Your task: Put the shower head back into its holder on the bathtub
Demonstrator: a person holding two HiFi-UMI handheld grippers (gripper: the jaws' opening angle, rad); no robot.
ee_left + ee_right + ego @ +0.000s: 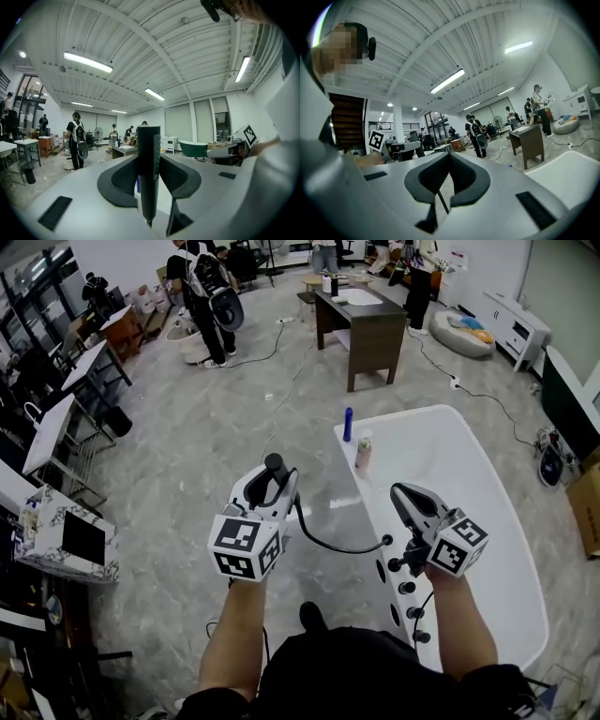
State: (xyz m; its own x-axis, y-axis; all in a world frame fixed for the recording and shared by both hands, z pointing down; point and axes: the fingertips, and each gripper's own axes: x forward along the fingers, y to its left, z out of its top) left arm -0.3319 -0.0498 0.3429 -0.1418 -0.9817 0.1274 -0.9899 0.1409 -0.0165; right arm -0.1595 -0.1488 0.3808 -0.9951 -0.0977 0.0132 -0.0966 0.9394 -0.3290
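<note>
Two grippers sit low in the head view, and we hold one in each hand. Our left gripper [270, 486] is clenched on the shower head [275, 465], a dark, slim handle standing upright between its jaws. Its rounded top pokes out above the jaw tips. In the left gripper view, the left gripper [149, 138] has its dark pads pressed against both sides of the shower head [148, 187], which fills the gap from top to bottom.

A black hose [328, 542] sags from under that gripper and runs right to the near rim of the white bathtub [487, 474]. The shower head itself hangs over the grey floor [187, 446], left of the tub and apart from it. A row of black fittings [405, 587] stands along the tub's near rim. We cannot tell which of them is the holder.

Our right gripper [400, 493] hovers over that rim with its jaws closed and nothing gripped. In the right gripper view, the right gripper [449, 157] shows its jaw tips meeting. A thin dark line shows through the opening beneath them, and we cannot tell what it is.

Farther along the rim stand a blue bottle [348, 424] and, just beside it, a pale bottle [364, 453].
</note>
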